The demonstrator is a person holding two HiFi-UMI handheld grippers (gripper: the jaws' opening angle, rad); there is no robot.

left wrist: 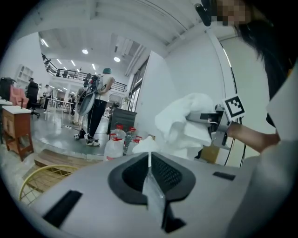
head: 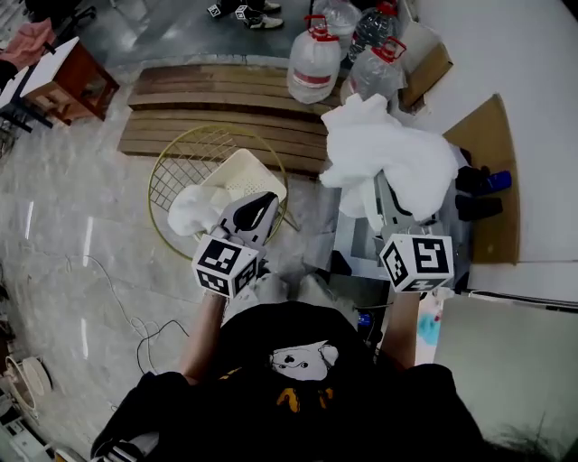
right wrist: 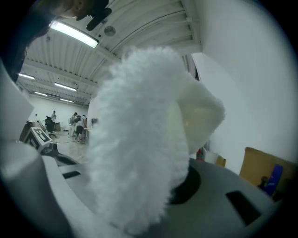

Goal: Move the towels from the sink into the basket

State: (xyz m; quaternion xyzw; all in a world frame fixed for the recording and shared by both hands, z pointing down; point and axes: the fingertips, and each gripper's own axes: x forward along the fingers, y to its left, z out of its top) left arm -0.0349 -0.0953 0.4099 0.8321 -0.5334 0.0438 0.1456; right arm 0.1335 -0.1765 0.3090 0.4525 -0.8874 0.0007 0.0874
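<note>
White terry towel (judged soft, light, floppy) is pinched mid-bunch by the right hand-held gripper at 1 o'clock. Wire basket at 11 o'clock — second towel inside. Left hand-held gripper closed, empty.

Two hand-held grippers: the left hand-held gripper and the right hand-held gripper, each with one marker cube. Two towels, both white: one towel at the right hand-held gripper, a second towel inside the one wire basket. Along the floor's far edge stand three water bottles with red tops, perhaps a fourth behind them. One slatted wooden platform, one small table, two cardboard pieces.
</note>
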